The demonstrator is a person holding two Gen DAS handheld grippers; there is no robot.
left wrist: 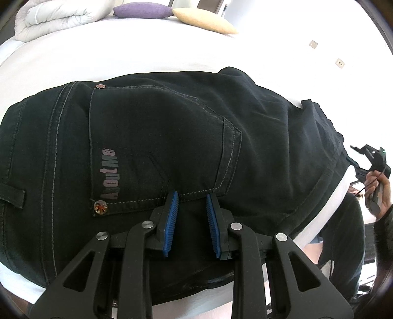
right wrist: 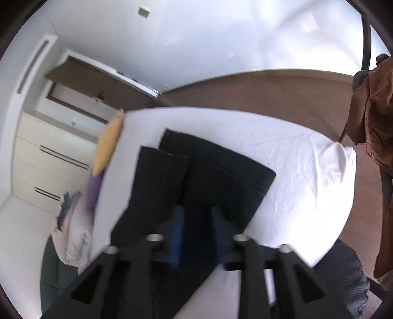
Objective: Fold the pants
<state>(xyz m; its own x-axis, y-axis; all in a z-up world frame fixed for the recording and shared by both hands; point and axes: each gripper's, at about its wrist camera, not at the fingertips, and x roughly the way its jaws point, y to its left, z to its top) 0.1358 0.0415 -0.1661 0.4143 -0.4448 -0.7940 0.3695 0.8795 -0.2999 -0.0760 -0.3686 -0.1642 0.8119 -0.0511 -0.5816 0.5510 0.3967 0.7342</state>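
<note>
Right now I judge I'm between folds. The pants (left wrist: 172,127) lie flat on the white bed (left wrist: 122,56) with one back pocket (left wrist: 159,137) facing up. Only that one pocket shows, so I take it they have already been halved lengthwise, though I can't confirm it. From the right wrist the two legs (right wrist: 221,176) run away from me side by side, one partly over the other and not squarely stacked. The left gripper (left wrist: 192,196) sits low over the seat just below the pocket. Its blue pads are a narrow gap apart with dark cloth between them, and I cannot tell whether they are pinching it or only resting above it. The right gripper (right wrist: 197,211) is blurred, but its jaws stand apart and I see nothing pinched. In the left view the hand (left wrist: 379,193) carrying it is off the far edge of the pants, near the side of the bed. As I see it, the next move is to square the legs, take the hems, carry them up toward the waist and keep the seat pinned. By my count there is one pair of pants, two grippers, one pocket with two rivets (left wrist: 101,86), one purple cushion (left wrist: 143,9), one yellow cushion (left wrist: 203,20) and one rolled duvet (left wrist: 56,17).
</note>
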